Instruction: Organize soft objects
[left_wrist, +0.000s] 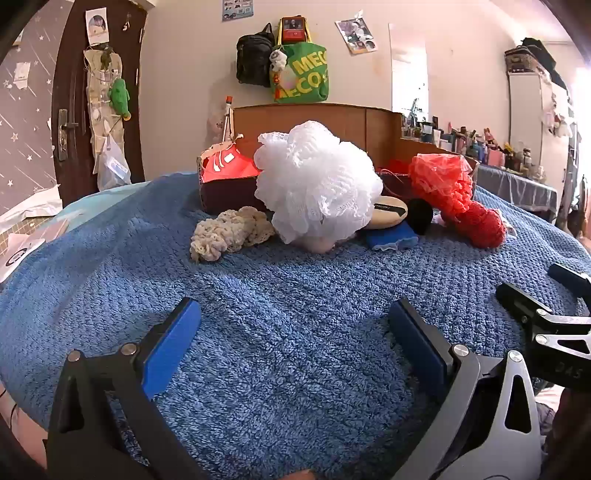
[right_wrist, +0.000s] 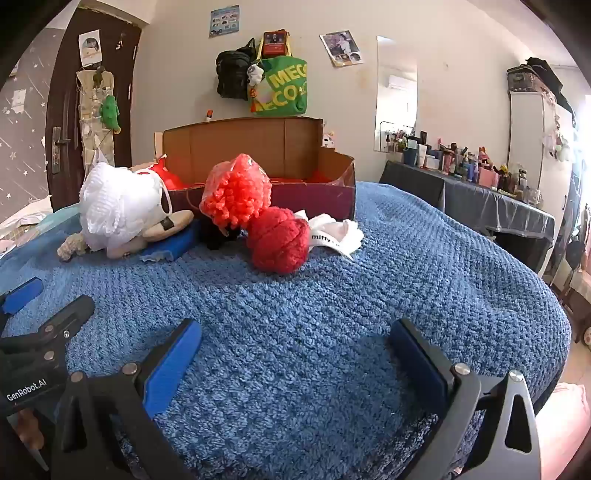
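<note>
Soft things lie in a row on the blue blanket (left_wrist: 295, 302) in front of a cardboard box (left_wrist: 229, 192): a beige knitted piece (left_wrist: 229, 232), a white mesh pouf (left_wrist: 317, 184), a round beige puff (left_wrist: 388, 214), a black ball (left_wrist: 419, 216), a blue sponge (left_wrist: 391, 240), a red mesh pouf (left_wrist: 439, 181) and a red knitted ball (left_wrist: 480, 225). In the right wrist view, the red knitted ball (right_wrist: 277, 240) lies beside a white cloth (right_wrist: 336, 232) and the box (right_wrist: 314, 195). My left gripper (left_wrist: 293, 332) is open and empty, well short of them. My right gripper (right_wrist: 295, 350) is open and empty too.
The blanket's edge drops off at the right (right_wrist: 535, 295). A cluttered side table (right_wrist: 480, 192) stands at the far right. A dark door (left_wrist: 96, 103) is at the far left. Bags (left_wrist: 295, 66) hang on the wall behind the box.
</note>
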